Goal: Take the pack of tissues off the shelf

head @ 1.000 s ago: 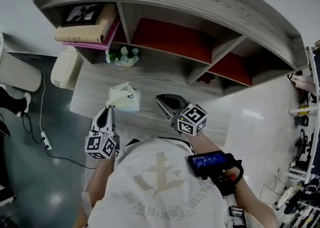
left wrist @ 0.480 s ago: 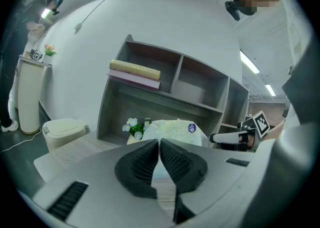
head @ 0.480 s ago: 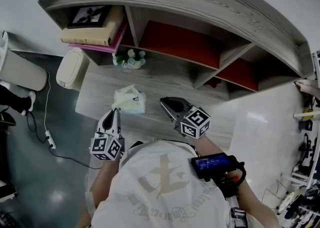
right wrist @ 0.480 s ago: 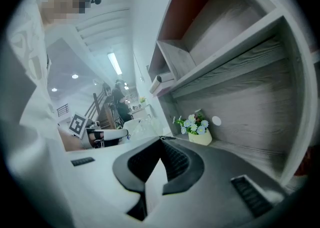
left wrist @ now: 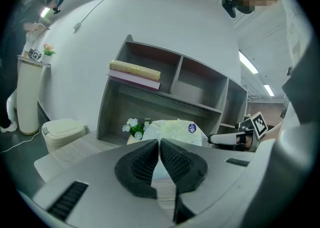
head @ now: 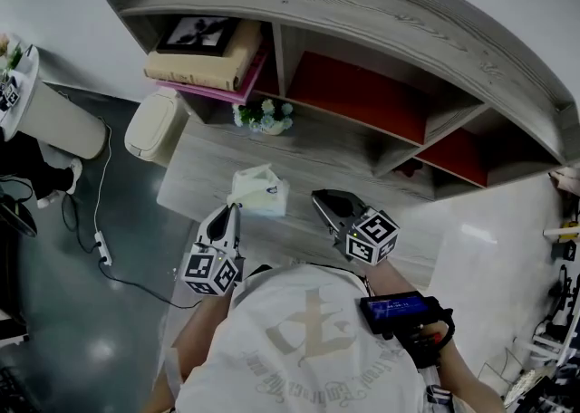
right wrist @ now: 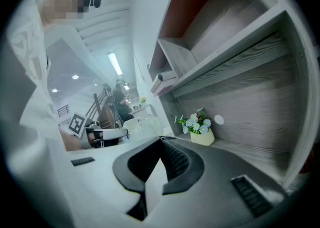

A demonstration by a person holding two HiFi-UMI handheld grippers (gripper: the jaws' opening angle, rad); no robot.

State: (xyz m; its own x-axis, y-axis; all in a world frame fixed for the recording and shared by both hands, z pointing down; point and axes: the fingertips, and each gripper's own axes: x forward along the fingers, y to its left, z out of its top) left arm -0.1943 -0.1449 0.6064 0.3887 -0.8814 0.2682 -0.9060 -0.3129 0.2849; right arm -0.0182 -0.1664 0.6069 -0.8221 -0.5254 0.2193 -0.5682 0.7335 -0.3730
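Starting far L in the head view: a white lidded bin (head: 156,126) on the floor by the desk (head: 308,153), then stacked books (head: 201,65) in the L compartment of the shelf unit (head: 362,4), w/ a small flower pot (head: 263,116) at its foot. The pack of tissues (head: 260,192) sits on the desk top in front of the shelf, outside every compartment, near the flower pot but apart from it. The left gripper (head: 234,210) is just beside the pack's L edge; contact can't be told. Its jaws are closed tip to tip w/ nothing clamped, and the pack shows just beyond them. The right gripper (head: 319,196) sits R of the pack and apart from it, jaws also together and empty. Further R, the red-backed compartments (head: 362,94) look bare. Judging from this, the pack is already off the shelf & set down, neither gripper has hold of it, so prob. little is left — unless the desk top counts as shelf, in which case a fresh grasp is needed.
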